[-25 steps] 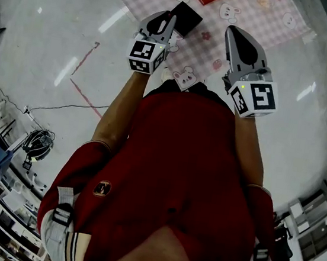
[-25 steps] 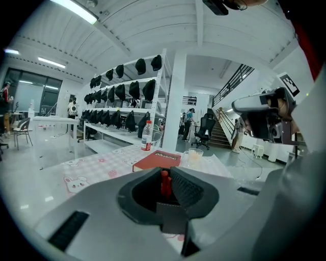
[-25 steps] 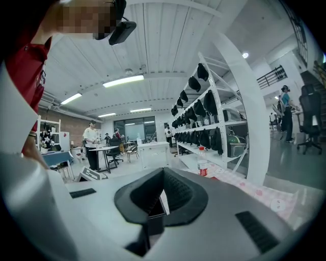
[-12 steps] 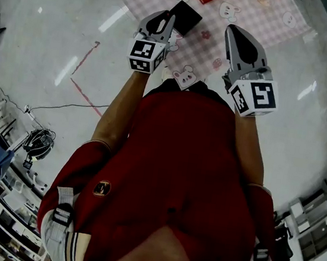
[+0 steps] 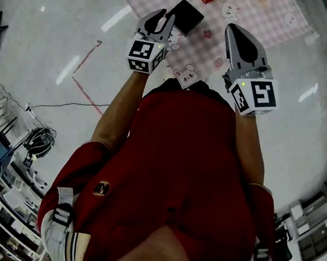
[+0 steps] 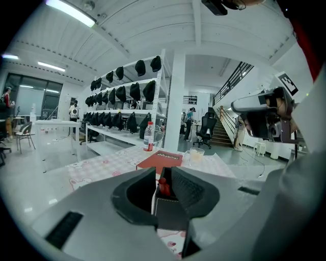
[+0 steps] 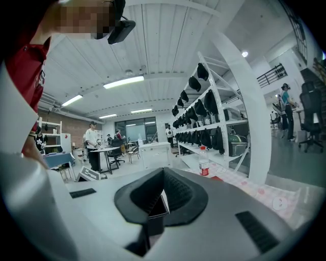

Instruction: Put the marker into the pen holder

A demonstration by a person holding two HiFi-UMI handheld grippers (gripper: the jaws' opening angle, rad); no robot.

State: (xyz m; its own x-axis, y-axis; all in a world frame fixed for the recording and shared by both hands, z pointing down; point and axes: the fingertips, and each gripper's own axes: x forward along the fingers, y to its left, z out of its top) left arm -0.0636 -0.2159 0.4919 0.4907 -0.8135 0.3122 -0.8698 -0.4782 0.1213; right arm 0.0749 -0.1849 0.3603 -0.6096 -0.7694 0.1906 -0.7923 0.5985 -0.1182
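My left tongs [image 5: 166, 18] are clamped on the red marker [image 6: 164, 186]. It stands upright between the jaws, right above the black holder [image 5: 186, 16] on the pink checked cloth [image 5: 250, 16]. Whether its tip is inside the holder I cannot tell. My right tongs [image 5: 233, 33] hang to the right of the holder, apart from it, jaws closed on nothing. 1 red book [image 6: 162, 158] lies farther off.

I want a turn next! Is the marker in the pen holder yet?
Nearly. Done: the left gripper is shut on the red marker. In hand: it holds it right at the black pen holder opening. Left: lower it in and let go. The right gripper is shut, holding nothing.
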